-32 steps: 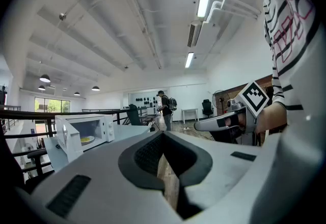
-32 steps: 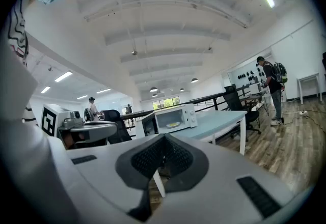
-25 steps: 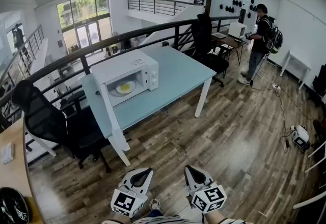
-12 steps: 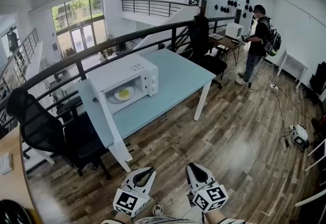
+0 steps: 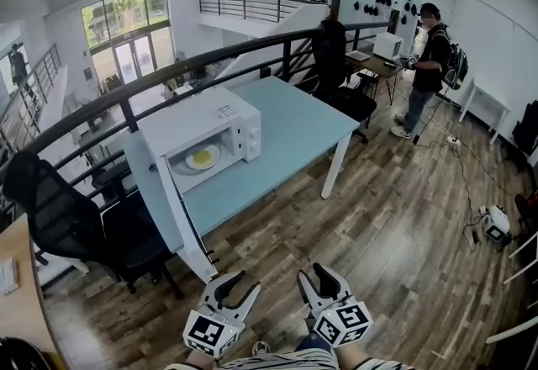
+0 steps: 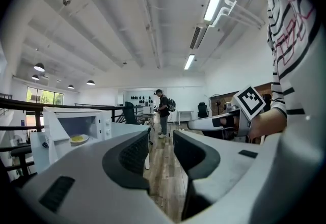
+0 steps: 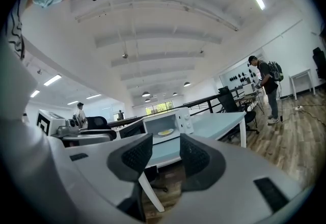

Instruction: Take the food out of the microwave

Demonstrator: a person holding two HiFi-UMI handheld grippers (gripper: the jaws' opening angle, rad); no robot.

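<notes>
A white microwave (image 5: 220, 118) stands on a pale blue table (image 5: 294, 120), its door (image 5: 160, 192) swung open to the left. Inside lies a white plate of yellow food (image 5: 202, 159), also seen in the left gripper view as a plate (image 6: 77, 138) and in the right gripper view as a plate (image 7: 165, 132). My left gripper (image 5: 238, 284) and right gripper (image 5: 315, 277) hover side by side over the wooden floor, well short of the table. Both are opening, with nothing between their pads. Left gripper (image 6: 160, 139) and right gripper (image 7: 165, 149) point toward the microwave.
Black office chairs (image 5: 76, 208) stand left of the table, under the open door. A dark railing (image 5: 252, 53) runs behind the table. A person (image 5: 429, 57) stands at a desk at the back right. A cable and a small device (image 5: 496, 225) lie on the floor at right.
Both grippers' jaws have gone from shut to apart. Both hands and the view have moved a little closer to the table and microwave.
</notes>
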